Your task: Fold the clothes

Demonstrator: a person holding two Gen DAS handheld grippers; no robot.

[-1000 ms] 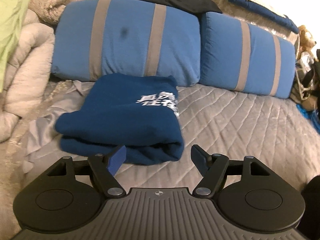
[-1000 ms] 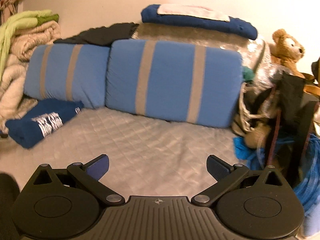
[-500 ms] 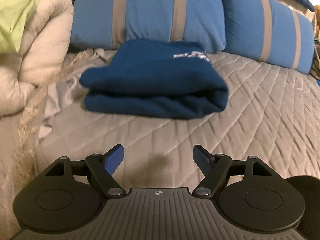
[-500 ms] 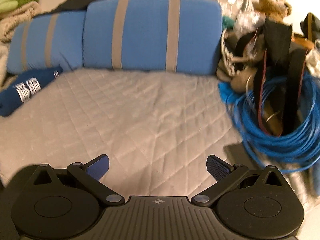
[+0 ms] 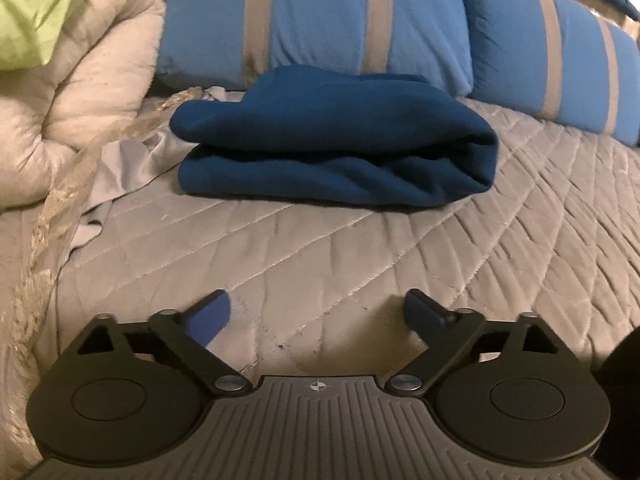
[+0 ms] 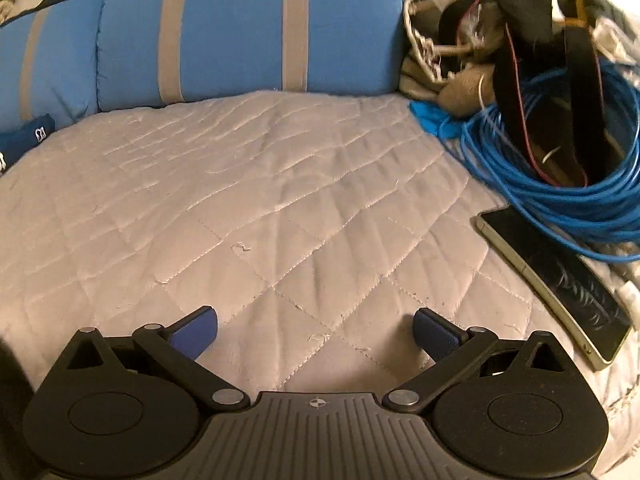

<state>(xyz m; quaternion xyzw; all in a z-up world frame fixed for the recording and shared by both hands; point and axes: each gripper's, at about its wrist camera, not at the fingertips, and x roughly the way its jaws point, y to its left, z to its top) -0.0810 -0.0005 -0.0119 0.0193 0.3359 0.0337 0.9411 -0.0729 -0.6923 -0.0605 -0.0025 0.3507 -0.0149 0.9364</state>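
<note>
A folded dark blue sweatshirt lies on the grey quilted bed cover, against the blue striped pillows. My left gripper is open and empty, low over the quilt, a short way in front of the sweatshirt. My right gripper is open and empty over bare quilt. Only a corner of the sweatshirt with white print shows at the far left of the right wrist view.
Blue pillows with grey stripes line the back. A cream comforter and green cloth are piled at left. At right lie a coil of blue cable, dark straps and a phone.
Both grippers have drawn back and dropped lower toward the quilt. The sweatshirt now sits farther from the left gripper. The right view has tilted down, bringing the phone into view.
</note>
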